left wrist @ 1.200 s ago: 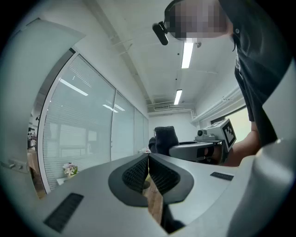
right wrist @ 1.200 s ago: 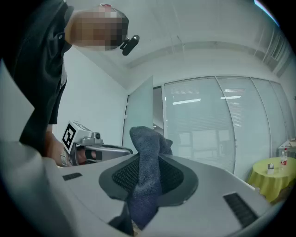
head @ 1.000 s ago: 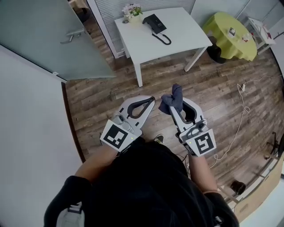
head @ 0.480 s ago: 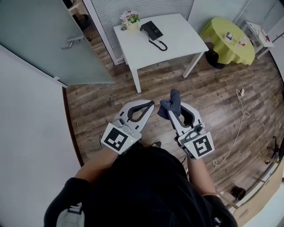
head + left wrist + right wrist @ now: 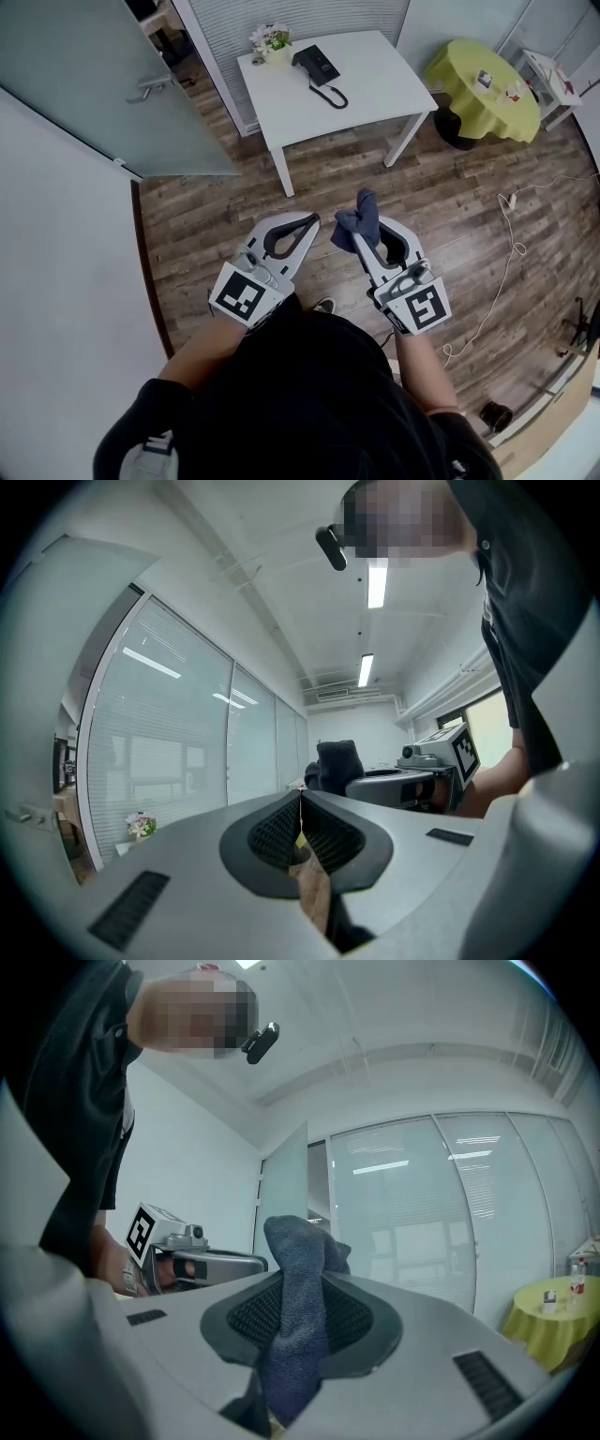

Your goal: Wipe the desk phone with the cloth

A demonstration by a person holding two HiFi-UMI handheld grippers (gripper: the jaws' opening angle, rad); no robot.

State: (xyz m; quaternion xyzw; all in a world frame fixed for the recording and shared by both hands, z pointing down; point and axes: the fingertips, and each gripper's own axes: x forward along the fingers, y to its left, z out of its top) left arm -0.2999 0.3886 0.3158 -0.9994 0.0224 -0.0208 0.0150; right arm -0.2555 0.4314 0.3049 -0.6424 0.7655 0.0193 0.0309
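Note:
A black desk phone [image 5: 317,65] with a coiled cord lies on the white table [image 5: 375,80] far ahead in the head view. My right gripper [image 5: 361,221] is shut on a dark blue-grey cloth [image 5: 359,217], which bunches up out of the jaws [image 5: 298,1279]. My left gripper [image 5: 314,218] is shut with nothing in it, its jaws meeting in a thin line [image 5: 301,803]. Both grippers are held close to the person's body, well short of the table.
A small pot of flowers [image 5: 272,42] stands at the table's far left corner. A round table with a yellow-green cover [image 5: 483,80] is at the right. A glass door [image 5: 103,84] stands at the left. A white cable [image 5: 506,253] runs over the wooden floor.
The table and phone have shifted slightly left and up in the head view. Both grippers keep their hold and stay close together.

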